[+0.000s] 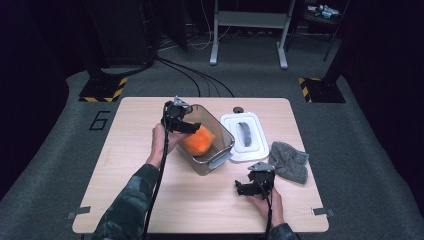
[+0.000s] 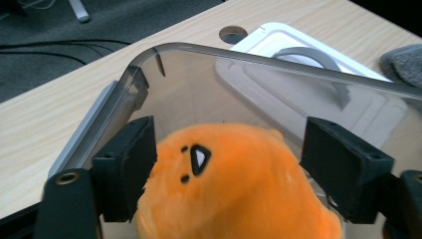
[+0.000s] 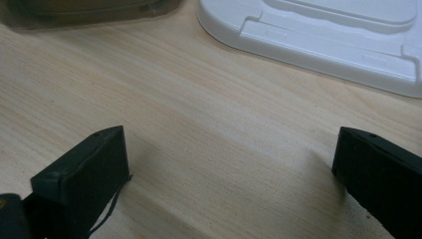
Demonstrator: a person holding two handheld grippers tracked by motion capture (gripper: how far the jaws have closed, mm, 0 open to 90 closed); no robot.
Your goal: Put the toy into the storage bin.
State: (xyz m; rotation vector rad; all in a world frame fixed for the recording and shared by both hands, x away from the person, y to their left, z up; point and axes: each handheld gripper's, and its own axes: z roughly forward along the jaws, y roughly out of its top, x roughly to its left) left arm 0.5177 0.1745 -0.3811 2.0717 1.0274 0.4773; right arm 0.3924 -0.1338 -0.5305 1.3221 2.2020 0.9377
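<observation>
The left gripper (image 2: 226,164) stands open around the orange plush toy (image 2: 239,184) inside the clear bin (image 1: 226,134); lifting carelessly, a jaw could snag the toy out. The right gripper (image 3: 229,179) gapes empty.

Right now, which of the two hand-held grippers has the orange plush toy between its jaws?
The left hand-held gripper, over the clear bin: its open jaws flank the orange plush toy. The right hand-held gripper stands open over bare table.

White lid (image 1: 242,136) with grey handle lies flat near desk's (image 1: 150,200) far edge, toward right. Grey cloth (image 1: 289,161) sits crumpled near right edge, just beside lid. Small round hole (image 1: 238,109) at far edge.
</observation>
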